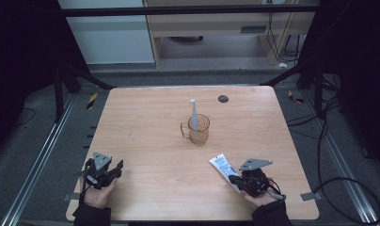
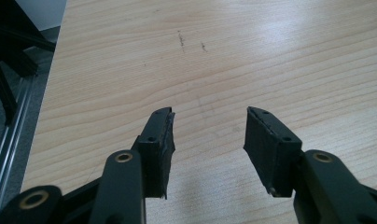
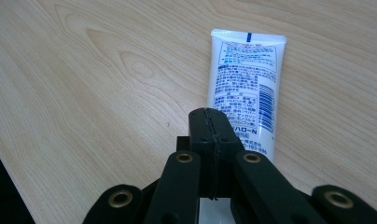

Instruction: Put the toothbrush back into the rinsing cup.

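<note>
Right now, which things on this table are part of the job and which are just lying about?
Part of the job:
- white tube, lying flat by the shut right gripper
- amber mug holding a toothbrush
- left gripper, jaws open, holding nothing

Lying about:
- dark round disc near the table's far edge

Light wood worktop [image 1: 146,141], rounded corners, on grey floor [image 1: 33,141]. Metal rails [image 1: 35,165] run along L and R edges. Beyond far edge: pale cabinet [image 1: 207,28], cables [image 1: 277,42]. Dark surrounds.
</note>
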Tool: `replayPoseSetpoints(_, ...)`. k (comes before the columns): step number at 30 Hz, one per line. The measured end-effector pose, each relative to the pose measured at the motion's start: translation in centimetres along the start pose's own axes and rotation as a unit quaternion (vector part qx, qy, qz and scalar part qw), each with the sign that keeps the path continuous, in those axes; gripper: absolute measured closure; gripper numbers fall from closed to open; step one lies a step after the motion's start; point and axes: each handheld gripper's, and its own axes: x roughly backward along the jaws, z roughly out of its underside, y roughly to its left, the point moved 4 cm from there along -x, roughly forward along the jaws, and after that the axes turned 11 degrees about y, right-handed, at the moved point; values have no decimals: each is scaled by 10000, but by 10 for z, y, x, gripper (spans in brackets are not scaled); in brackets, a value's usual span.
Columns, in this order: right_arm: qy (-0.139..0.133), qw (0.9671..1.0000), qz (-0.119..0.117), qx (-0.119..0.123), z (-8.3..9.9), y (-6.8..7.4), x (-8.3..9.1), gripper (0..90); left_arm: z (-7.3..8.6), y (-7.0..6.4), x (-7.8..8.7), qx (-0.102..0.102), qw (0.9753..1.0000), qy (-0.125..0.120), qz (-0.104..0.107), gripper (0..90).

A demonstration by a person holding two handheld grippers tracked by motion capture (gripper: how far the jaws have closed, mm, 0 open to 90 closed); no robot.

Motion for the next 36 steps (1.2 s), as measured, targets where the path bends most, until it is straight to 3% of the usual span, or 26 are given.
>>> replayPoseSetpoints(9,-162,9998,8,-83,-4,0,6,852,0,0,-1,10,10000,-24,29,484)
replayPoseSetpoints(12,-320,9992,120,-196,-10,-4,14,769,0,0,-1,23,10000,-24,54,475)
replayPoseSetpoints(17,-342,9984,321,-319,-15,-8,20,659,0,1,-2,34,9999,-28,97,467)
replayPoseSetpoints(22,-194,9976,516,-427,-24,-12,22,473,0,3,-3,15,9999,-1,110,458)
replayPoseSetpoints(26,-57,9967,647,-490,-28,-13,21,390,-1,2,-4,-2,9999,-11,115,453)
replayPoseSetpoints(36,355,9956,670,-543,-29,-11,11,342,-1,2,-5,-23,9999,37,120,447)
